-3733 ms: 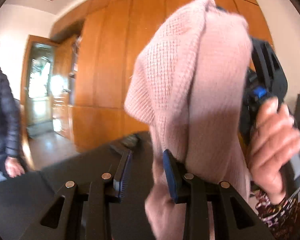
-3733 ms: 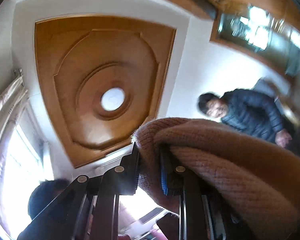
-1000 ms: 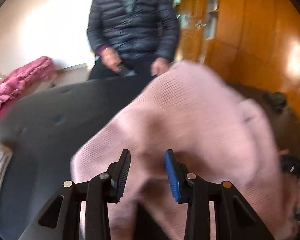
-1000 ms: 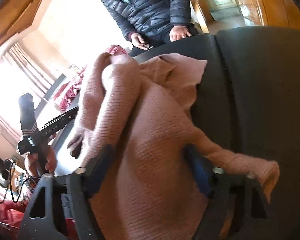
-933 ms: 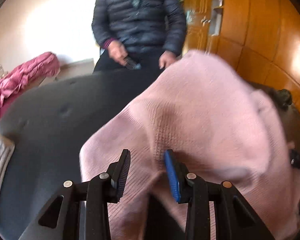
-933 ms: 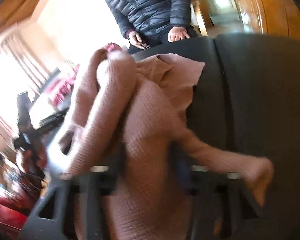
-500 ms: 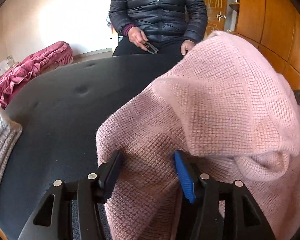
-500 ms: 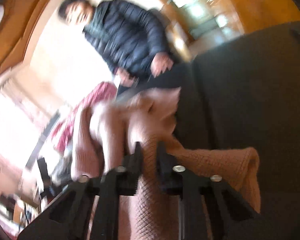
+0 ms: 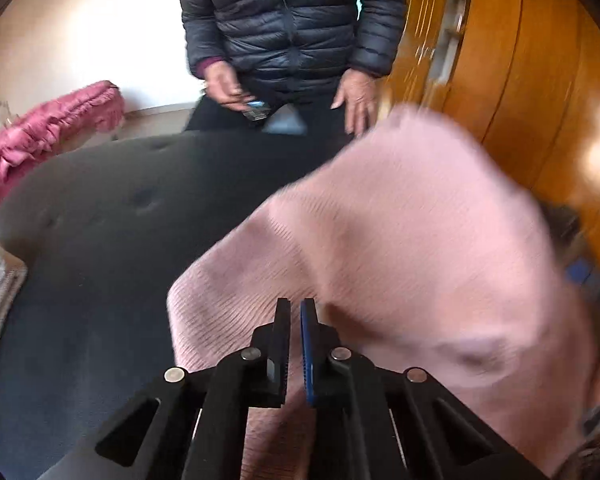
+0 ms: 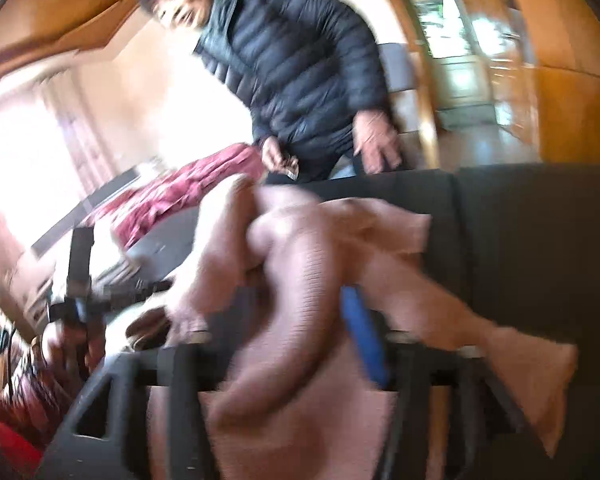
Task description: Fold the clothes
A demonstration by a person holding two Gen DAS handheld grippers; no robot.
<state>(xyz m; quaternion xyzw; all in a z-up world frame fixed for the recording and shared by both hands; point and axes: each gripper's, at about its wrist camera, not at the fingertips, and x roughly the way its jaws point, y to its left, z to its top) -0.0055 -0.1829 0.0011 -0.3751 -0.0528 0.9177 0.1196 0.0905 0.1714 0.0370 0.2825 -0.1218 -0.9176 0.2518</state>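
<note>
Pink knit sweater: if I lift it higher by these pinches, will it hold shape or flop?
Likely floppy: the pink knit sweater drapes in soft folds, and a sleeve trails onto the dark sofa. The ribbed knit probably grips rather than slips.

Right tongs [image 10: 296, 320] blurred, half buried under pink sweater [image 10: 300, 300]

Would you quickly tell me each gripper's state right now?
Left gripper: shut on the pink sweater.
Right gripper: open, sweater draped between its fingers.
</note>
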